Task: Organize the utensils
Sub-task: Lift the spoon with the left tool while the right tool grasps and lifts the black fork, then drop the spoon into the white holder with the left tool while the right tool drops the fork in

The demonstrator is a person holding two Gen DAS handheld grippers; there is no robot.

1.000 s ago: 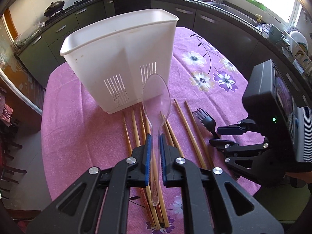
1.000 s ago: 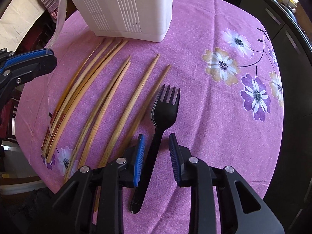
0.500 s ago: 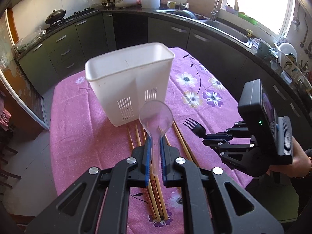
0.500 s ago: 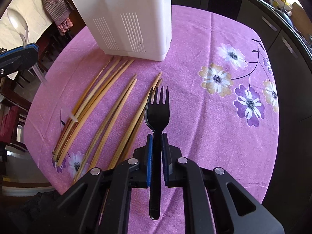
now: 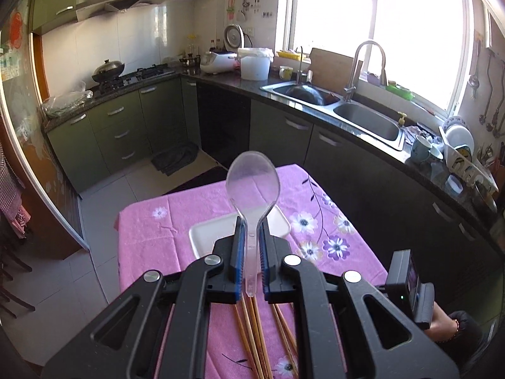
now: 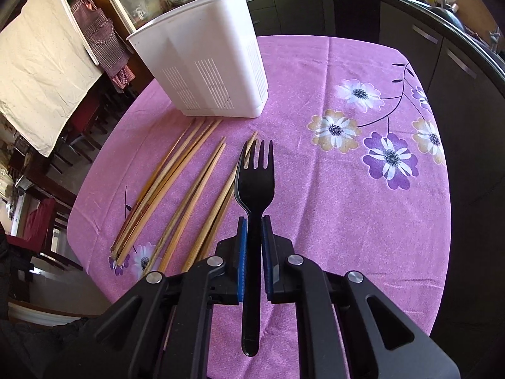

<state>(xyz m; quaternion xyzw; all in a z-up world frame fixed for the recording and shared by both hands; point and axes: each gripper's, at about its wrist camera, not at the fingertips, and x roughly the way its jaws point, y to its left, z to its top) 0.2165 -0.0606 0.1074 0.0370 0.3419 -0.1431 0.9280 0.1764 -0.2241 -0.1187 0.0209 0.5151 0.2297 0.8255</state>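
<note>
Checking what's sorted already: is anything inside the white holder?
Not clear. The holder shows only its outside wall from the right; from the left, the spoon and the tongs cover much of its opening.

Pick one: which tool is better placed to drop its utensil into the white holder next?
Left, likely. The left tool holds the clear spoon above the white holder, whose rim sits just ahead. The right tool grips the black fork farther back, over the chopsticks.
</note>
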